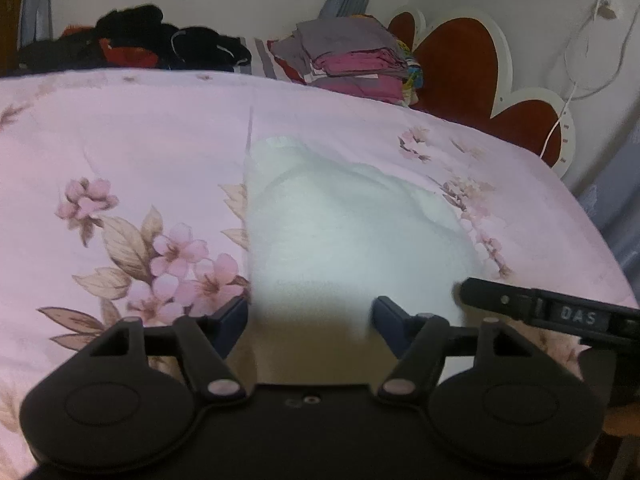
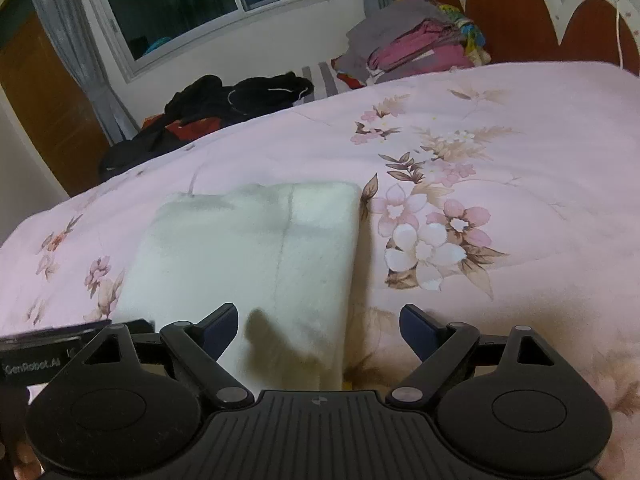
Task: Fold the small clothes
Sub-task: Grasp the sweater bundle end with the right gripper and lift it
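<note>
A white fluffy garment (image 1: pixel 340 224) lies folded into a rough rectangle on the pink floral bedspread (image 1: pixel 120 132). My left gripper (image 1: pixel 310 320) hovers open over its near edge, left fingertip at the garment's left side, cloth lying flat between the jaws. In the right wrist view the same garment (image 2: pixel 256 248) shows a seam down its middle. My right gripper (image 2: pixel 320 328) stands open and wide over the garment's near right corner, its right finger over the bare bedspread (image 2: pixel 520 160). Neither gripper pinches the cloth. One finger (image 1: pixel 484 296) of the right gripper reaches in beside the left one.
A stack of folded grey and pink clothes (image 2: pixel 416 44) sits at the far side of the bed by the red-brown headboard (image 1: pixel 460 64). A heap of dark clothes (image 2: pixel 224 96) lies at the far left under the window (image 2: pixel 200 0). A white cable (image 1: pixel 572 80) hangs on the wall.
</note>
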Demonstrator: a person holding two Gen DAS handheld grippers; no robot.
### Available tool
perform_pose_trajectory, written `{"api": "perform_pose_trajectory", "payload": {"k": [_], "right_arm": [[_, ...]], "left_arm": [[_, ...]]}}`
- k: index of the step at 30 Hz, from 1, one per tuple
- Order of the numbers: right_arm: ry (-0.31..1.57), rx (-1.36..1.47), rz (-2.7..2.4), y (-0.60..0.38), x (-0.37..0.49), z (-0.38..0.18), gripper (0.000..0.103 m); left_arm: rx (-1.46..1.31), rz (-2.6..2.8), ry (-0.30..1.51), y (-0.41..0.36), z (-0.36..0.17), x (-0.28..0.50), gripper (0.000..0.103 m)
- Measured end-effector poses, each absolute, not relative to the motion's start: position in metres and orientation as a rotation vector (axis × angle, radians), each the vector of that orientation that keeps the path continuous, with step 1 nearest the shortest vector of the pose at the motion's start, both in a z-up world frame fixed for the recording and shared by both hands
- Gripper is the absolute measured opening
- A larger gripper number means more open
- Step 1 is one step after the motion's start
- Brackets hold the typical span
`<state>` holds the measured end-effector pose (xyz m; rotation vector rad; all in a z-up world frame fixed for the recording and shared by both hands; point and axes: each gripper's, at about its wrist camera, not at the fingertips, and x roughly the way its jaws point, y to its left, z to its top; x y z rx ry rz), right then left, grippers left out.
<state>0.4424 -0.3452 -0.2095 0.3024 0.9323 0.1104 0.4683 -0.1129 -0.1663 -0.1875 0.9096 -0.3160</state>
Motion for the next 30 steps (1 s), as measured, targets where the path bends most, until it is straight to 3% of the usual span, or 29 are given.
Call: {"api": "perform_pose_trajectory", "payload": {"k": [6,11,12,14,16,18,20,30], "right_arm": [[0.976,0.429,0.172,-0.352,0.458,-0.231,0.087],[0.963,0.392,0.197,-0.342,0.463,-0.235,0.086],[0.961,0.391,0.204,-0.341,0.463,-0.235,0.076],[0.964,0.414,0.214,-0.339,0.465,-0.234,0.066],[0.963,0.408,0.209,-0.336,0.464,-0.233,0.062],[0.964,0.431,0.224,-0.336,0.463,-0.232,0.046],[0.957,0.431,0.228,-0.333,0.462,-0.229,0.038],[0.901,0.410,0.252,-0.320,0.452,-0.204,0.034]], "left_arm": [[-0.272,-0.337,0.949,-0.111,-0.181,0.478,0.068],[-0.298,-0.342,0.960,-0.113,-0.183,0.481,0.060],[-0.295,-0.345,0.960,-0.114,-0.182,0.481,0.056],[-0.291,-0.341,0.958,-0.116,-0.180,0.481,0.052],[-0.286,-0.336,0.951,-0.118,-0.178,0.479,0.048],[-0.274,-0.333,0.943,-0.120,-0.176,0.478,0.044],[-0.255,-0.329,0.933,-0.123,-0.173,0.476,0.041],[-0.184,-0.346,0.871,-0.125,-0.147,0.460,0.032]]}}
